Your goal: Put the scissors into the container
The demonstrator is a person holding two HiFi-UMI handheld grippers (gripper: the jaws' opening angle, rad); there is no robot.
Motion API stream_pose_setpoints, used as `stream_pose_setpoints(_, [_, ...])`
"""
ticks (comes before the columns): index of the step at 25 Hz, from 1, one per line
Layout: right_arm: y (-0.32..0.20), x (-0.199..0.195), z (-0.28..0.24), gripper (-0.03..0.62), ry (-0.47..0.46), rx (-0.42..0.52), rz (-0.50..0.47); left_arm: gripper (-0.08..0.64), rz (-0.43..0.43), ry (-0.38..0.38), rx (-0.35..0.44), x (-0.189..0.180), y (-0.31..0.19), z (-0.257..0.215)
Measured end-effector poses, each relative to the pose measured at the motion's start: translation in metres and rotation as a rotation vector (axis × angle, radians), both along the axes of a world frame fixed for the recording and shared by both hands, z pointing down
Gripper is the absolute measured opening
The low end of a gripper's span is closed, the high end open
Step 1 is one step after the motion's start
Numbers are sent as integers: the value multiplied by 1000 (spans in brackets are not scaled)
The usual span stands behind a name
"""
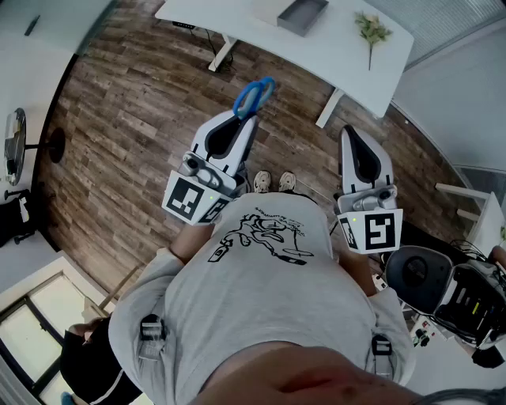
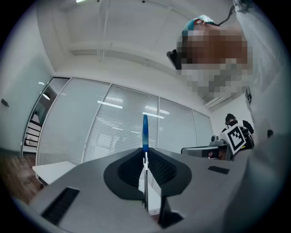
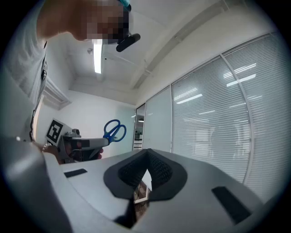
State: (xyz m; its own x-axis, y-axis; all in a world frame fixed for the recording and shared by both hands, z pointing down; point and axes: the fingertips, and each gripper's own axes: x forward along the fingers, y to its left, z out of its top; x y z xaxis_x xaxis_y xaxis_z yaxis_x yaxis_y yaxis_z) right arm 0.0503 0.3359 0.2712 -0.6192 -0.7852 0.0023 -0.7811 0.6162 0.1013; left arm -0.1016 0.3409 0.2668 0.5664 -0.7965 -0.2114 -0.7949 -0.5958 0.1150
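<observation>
Left gripper (image 1: 242, 120) is clamped on the scissors (image 1: 254, 95) - blades pinched edge-on between the jaws, blue handle loops sticking out past the tips, clear in the left gripper view (image 2: 145, 131). Right gripper (image 1: 351, 133) has its jaws pressed together with nothing in them; its own view shows the tips meeting (image 3: 146, 157) and the scissors (image 3: 114, 130) off to the side. Both tools are held up near the person's chest over the wood floor (image 1: 126, 119).

The container (image 1: 303, 14), a grey box, sits on the white table (image 1: 340, 55) well ahead, near a plant sprig (image 1: 370, 32). So this looks like the carry step, drop-off not yet done.

To do it well: keep the squeeze steady, since the thin blades could slip or pivot. Bring the handles over the box opening, lower inside the walls, then let go - no need for the right gripper, keep it clear.
</observation>
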Motion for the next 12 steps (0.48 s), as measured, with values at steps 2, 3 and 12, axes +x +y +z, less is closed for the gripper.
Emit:
stream_pose_setpoints(2, [-11,-2,1,6,-4,0,-3,46,-11,-7,-4,-3,-12,1])
stream_pose_setpoints(3, [-18,-4,1,8,-4,0,-2,46,-17,-14,-8,-5,-19,2])
stream_pose_setpoints(12, [-22,-23,0,8,14,8,82,46,-45,-65,-18,-42,-25,5])
